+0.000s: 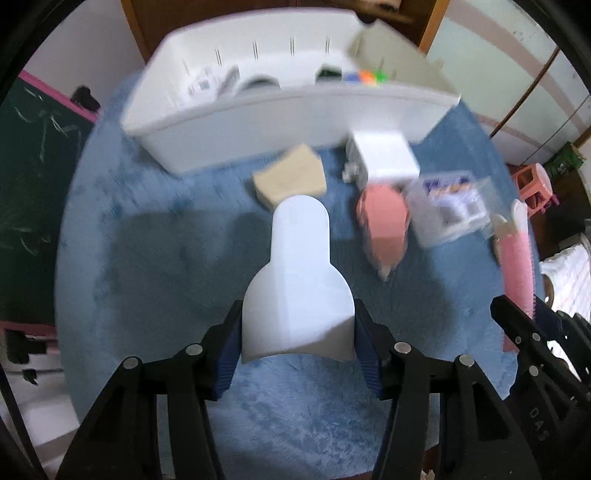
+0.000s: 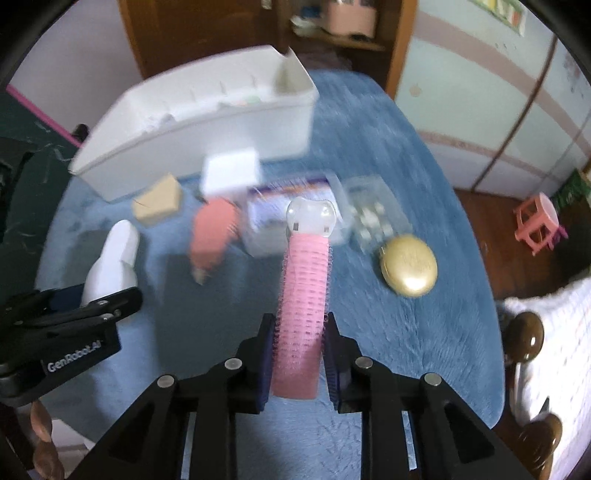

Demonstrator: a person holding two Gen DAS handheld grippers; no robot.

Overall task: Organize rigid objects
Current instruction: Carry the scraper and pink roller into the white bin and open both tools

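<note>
My left gripper (image 1: 298,341) is shut on a white bottle (image 1: 297,280), held above the blue rug; the bottle also shows in the right wrist view (image 2: 110,258). My right gripper (image 2: 300,349) is shut on a pink hair roller (image 2: 303,302) with a clear cap, also seen at the right of the left wrist view (image 1: 517,266). A white storage bin (image 1: 280,110) with dividers stands at the back and holds a colourful cube (image 1: 365,76) and other items. Loose on the rug lie a tan sponge (image 1: 290,179), a pink object (image 1: 386,229), a white box (image 1: 388,157), a clear plastic case (image 1: 448,206) and a gold compact (image 2: 409,270).
The blue rug (image 2: 424,350) covers a round table. A green chalkboard (image 1: 33,177) is at the left, a pink stool (image 2: 539,223) on the floor at the right, a wooden cabinet (image 2: 347,33) behind, and white bedding (image 2: 554,354) at the right edge.
</note>
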